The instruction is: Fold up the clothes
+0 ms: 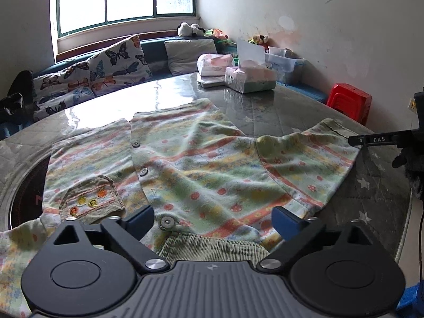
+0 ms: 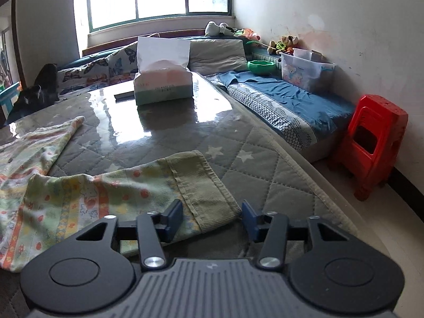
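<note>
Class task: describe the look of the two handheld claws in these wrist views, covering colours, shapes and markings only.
Both claws, left claw and right claw, match: blue fingertip pads on black linkage arms with silver pivot bolts, round black discs either side, and a grey ribbed body between. A black bar reads "DAS".

The letters "DAS" stand in pale print on a black bar (image 1: 376, 140) that reaches in from the right edge of the left wrist view, its tip at the garment's sleeve. The tissue box (image 2: 163, 86) on the desk (image 2: 238, 143) carries a line of small print, too blurred to read. No other writing is legible.
</note>
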Available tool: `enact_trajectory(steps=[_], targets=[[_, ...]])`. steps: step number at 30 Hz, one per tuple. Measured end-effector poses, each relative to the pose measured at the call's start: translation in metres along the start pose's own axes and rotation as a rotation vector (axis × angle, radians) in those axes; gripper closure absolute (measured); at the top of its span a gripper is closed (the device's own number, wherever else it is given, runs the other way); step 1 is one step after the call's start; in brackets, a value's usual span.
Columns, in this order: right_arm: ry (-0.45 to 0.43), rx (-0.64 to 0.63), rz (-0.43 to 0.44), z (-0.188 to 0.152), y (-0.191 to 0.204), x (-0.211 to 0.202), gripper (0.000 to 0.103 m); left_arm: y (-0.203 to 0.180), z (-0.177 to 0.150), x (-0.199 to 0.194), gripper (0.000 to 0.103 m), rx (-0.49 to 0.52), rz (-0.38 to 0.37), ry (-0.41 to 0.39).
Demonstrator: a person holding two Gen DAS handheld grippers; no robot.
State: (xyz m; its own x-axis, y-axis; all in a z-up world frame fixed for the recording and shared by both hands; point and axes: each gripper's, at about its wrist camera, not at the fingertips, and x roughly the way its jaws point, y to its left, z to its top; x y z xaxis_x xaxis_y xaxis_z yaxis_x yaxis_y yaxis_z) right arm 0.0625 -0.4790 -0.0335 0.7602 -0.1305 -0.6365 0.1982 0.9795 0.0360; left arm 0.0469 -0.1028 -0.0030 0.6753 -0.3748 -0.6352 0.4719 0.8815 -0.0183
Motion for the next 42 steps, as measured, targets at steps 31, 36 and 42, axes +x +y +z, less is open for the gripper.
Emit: enact_trajectory(steps=[31, 36, 42], targets=[[-0.279, -0.108, 0.438, 0.082, 0.139, -0.1, 0.094, 0.055, -0.017, -0.038, 0.0, -0.135, 0.137, -0.043], [-0.255, -0.202, 0.521, 0.085, 0.194, -0.1, 0.094, 0.07, -0.025, -0.05, 0.0, -0.174, 0.162, -0.06], [-0.202, -0.299, 0.599, 0.07, 0.25, -0.095, 0.094, 0.084, -0.033, -0.06, 0.0, -0.21, 0.186, -0.069]])
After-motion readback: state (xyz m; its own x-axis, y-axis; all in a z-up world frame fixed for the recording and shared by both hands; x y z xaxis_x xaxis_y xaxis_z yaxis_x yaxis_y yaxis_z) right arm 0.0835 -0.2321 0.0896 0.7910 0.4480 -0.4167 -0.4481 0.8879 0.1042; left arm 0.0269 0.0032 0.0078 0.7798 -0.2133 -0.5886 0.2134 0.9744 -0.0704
